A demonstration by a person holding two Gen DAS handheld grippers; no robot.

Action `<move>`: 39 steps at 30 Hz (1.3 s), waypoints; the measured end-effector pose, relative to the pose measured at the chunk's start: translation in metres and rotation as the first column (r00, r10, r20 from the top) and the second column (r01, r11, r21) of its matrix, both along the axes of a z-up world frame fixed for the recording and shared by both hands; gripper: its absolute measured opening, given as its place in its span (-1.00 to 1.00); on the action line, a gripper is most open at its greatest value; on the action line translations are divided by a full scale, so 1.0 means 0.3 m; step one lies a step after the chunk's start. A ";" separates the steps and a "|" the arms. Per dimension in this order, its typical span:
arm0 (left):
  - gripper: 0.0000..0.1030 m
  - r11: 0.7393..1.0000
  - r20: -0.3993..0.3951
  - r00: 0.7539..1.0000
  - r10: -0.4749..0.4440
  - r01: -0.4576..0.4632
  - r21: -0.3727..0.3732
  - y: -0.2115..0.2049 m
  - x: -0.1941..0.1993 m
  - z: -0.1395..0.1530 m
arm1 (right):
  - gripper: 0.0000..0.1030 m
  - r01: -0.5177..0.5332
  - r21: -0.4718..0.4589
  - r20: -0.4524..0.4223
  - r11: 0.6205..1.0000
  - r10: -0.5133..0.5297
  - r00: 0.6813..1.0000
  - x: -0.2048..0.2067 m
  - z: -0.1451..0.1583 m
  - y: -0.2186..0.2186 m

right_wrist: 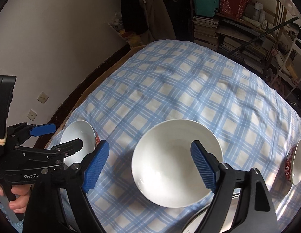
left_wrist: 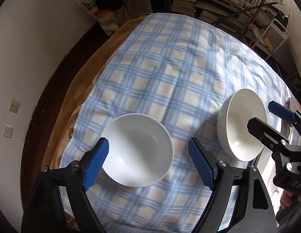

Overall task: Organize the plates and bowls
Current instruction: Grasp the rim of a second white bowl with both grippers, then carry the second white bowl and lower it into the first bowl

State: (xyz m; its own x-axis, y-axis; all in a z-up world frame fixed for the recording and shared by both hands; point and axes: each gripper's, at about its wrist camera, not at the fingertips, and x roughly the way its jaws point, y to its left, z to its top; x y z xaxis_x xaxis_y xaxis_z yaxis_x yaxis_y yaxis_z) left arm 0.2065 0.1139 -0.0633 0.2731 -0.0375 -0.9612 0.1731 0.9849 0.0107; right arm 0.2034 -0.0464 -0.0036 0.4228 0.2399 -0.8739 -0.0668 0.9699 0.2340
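Two white bowls (left_wrist: 137, 153) (right_wrist: 176, 163) on desk (left_wrist: 169, 68) | both fingers spread, empty | left gripper (left_wrist: 148, 161) reads "GenRo" | red-patterned bowl (right_wrist: 295, 162) clear in right view only

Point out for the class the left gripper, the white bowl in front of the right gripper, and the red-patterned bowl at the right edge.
left gripper (left_wrist: 148, 153), left wrist view: midway between its blue fingertips.
white bowl (right_wrist: 169, 167), right wrist view: its inner wall.
red-patterned bowl (right_wrist: 289, 165), right wrist view: its red outer wall.

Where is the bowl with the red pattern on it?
In the right wrist view, the red-patterned bowl sits at the far right edge of the blue checked tablecloth, right of the big white bowl.
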 end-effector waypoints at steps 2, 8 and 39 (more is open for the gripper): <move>0.62 1.000 -0.004 1.000 0.026 -0.026 -0.001 0.050 0.004 -0.008 | 0.75 -0.011 -0.003 0.000 1.000 0.011 1.000 0.016 -0.002 0.043; 0.62 0.997 -0.015 0.997 0.078 -0.078 0.007 0.175 0.014 -0.049 | 0.75 -0.037 0.017 -0.026 0.999 0.037 0.999 0.047 -0.048 0.157; -0.84 0.980 -0.169 0.980 0.104 -0.130 -0.150 0.302 -0.015 -0.265 | -0.82 -0.130 0.017 -0.279 0.991 0.130 0.951 0.082 -0.298 0.440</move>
State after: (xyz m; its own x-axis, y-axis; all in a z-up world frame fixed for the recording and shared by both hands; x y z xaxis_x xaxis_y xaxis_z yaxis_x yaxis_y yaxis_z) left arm 0.2019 0.2046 -0.1428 0.1279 -0.1711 -0.9769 0.0431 0.9850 -0.1668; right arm 0.2278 0.0857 -0.0931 0.1269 0.2754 -0.9529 -0.1246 0.9575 0.2601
